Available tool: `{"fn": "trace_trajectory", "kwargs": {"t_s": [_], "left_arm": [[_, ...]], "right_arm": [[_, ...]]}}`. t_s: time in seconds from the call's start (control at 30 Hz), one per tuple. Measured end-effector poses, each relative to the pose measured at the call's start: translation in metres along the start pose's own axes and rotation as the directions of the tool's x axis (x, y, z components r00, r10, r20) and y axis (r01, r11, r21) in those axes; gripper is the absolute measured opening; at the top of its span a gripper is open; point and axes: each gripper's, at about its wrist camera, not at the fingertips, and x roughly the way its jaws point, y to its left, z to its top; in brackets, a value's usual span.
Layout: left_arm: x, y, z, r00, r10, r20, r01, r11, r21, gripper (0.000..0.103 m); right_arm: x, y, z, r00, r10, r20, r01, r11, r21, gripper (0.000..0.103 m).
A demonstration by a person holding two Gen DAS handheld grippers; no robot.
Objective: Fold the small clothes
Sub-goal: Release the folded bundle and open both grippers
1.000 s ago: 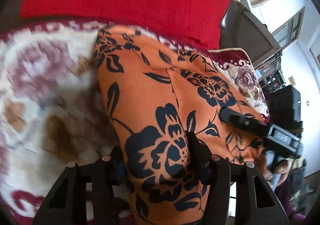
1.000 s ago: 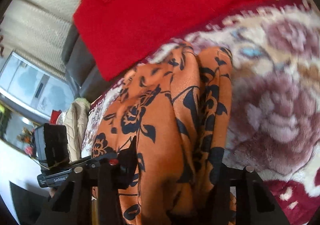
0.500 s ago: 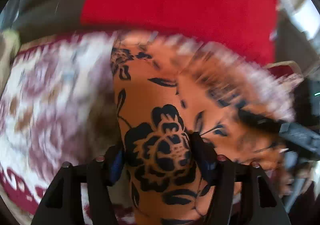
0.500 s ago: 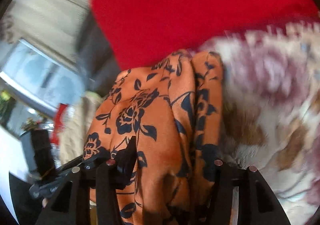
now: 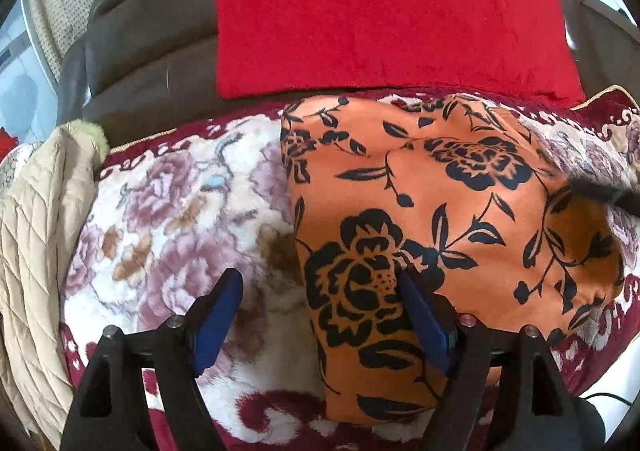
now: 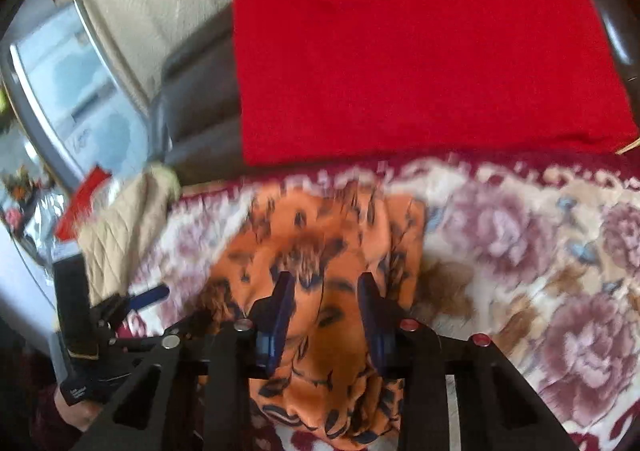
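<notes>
From the left: a quilted beige jacket (image 5: 36,235) is bunched at the edge of the plush floral blanket in cream, mauve and maroon (image 5: 172,211), and the orange garment printed with black flowers (image 5: 440,235) lies across the middle of that blanket, just in front of a red cushion (image 5: 380,11). It looks already doubled into a narrow, rumpled bundle with several layers showing at one edge, so I'd judge the first folds made and the final squaring or tidying left to do.

The left gripper (image 5: 320,311) is tipped steeply down over the near-left corner of the bundle. Its jaws have just been opening and now stand wide: one blue pad sits over bare blanket, the other on the orange cloth, with the garment's edge between them but not pinched.

The right gripper (image 6: 326,309) angles down over the other end, blurred. Its jaws have just been closing on a ridge of the orange cloth between them; it looks gathered, though I cannot tell whether the pads press it.
</notes>
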Motion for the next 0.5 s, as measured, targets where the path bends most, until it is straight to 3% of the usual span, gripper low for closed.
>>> {"fn": "trace_trajectory", "kwargs": {"t_s": [0.07,0.1,0.3,0.37,0.4,0.47,0.5], "left_arm": [[-0.012,0.002,-0.001,1.0,-0.008,0.024,0.008,1.0,-0.002,0.081],[-0.021,0.003,0.0,0.999,0.0,0.046,-0.001,1.0,0.005,0.081],[-0.09,0.013,0.006,0.98,0.069,0.186,-0.065,0.997,-0.029,0.081],[-0.113,0.017,0.009,0.972,0.084,0.22,-0.074,0.996,-0.053,0.086],[-0.124,0.019,0.009,0.968,0.096,0.232,-0.084,0.994,-0.064,0.086],[-0.147,0.023,0.009,0.956,0.123,0.267,-0.104,0.991,-0.084,0.087],[-0.156,0.025,0.008,0.95,0.135,0.281,-0.113,0.989,-0.091,0.087]], "right_arm": [[0.039,-0.008,-0.016,0.988,-0.056,-0.143,0.057,0.998,0.009,0.036],[0.043,-0.01,-0.02,0.986,-0.065,-0.151,0.068,0.998,0.014,0.036],[-0.007,0.012,-0.01,0.995,-0.059,-0.076,0.059,0.998,-0.003,0.039],[-0.026,0.028,-0.009,0.997,-0.066,-0.045,0.065,0.998,-0.023,0.04],[-0.04,0.034,-0.01,0.997,-0.078,-0.019,0.077,0.996,-0.038,0.054],[-0.073,0.043,-0.014,0.993,-0.103,0.048,0.106,0.993,-0.06,0.073],[-0.088,0.05,-0.016,0.991,-0.104,0.087,0.11,0.991,-0.07,0.073]]}}
